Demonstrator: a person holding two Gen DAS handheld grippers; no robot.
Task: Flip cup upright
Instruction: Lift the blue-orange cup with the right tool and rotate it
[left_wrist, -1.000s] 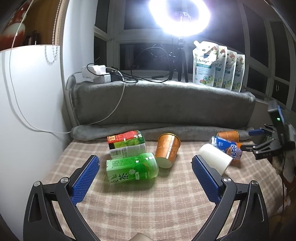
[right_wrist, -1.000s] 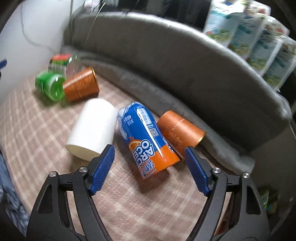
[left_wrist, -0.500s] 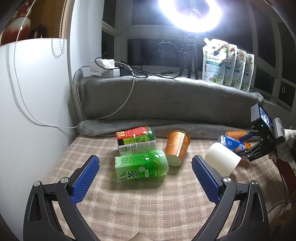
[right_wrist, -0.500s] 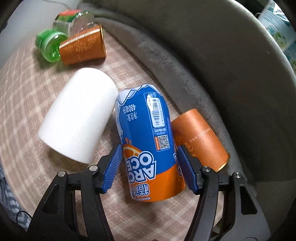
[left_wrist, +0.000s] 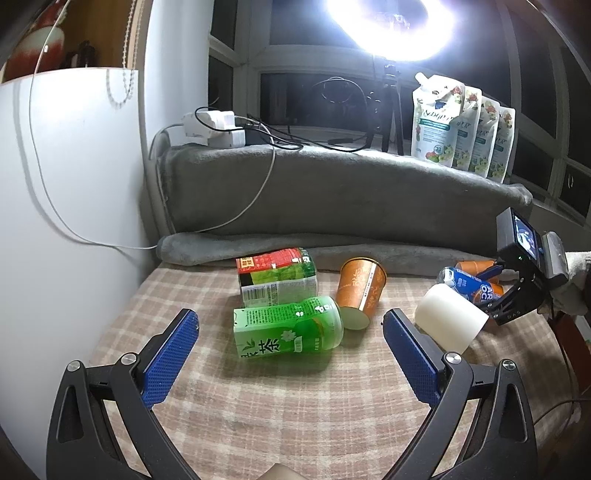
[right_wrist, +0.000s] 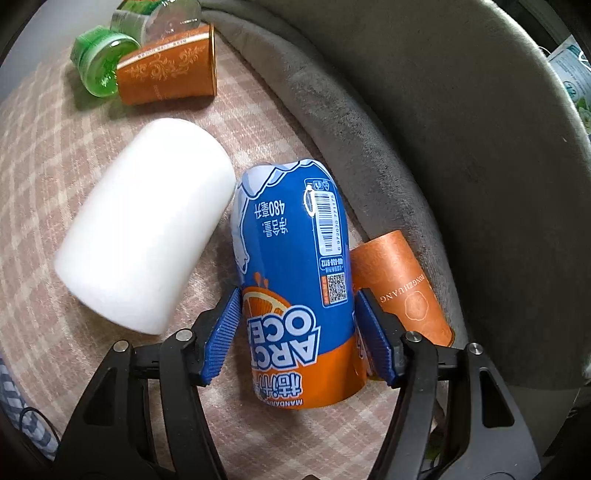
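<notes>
A blue and orange cup (right_wrist: 295, 273) lies on its side on the checked cloth (right_wrist: 44, 192). My right gripper (right_wrist: 297, 326) has its blue pads against both sides of its orange end, shut on it. It also shows in the left wrist view (left_wrist: 467, 288), held by the right gripper (left_wrist: 513, 299). A white cup (right_wrist: 144, 221) lies left of it and an orange cup (right_wrist: 402, 284) lies right of it. My left gripper (left_wrist: 290, 354) is open and empty above the cloth, near a green cup (left_wrist: 288, 328).
Another orange cup (left_wrist: 360, 291) and a red and green cup (left_wrist: 277, 277) lie at the back. A grey padded ledge (left_wrist: 332, 192) runs behind the cloth, carrying cables, a power strip (left_wrist: 214, 127) and pouches (left_wrist: 461, 125). A white wall (left_wrist: 55, 221) stands left.
My right gripper moved forward around the blue and orange cup and closed on its orange end. The left gripper stayed open and shifted only slightly.
</notes>
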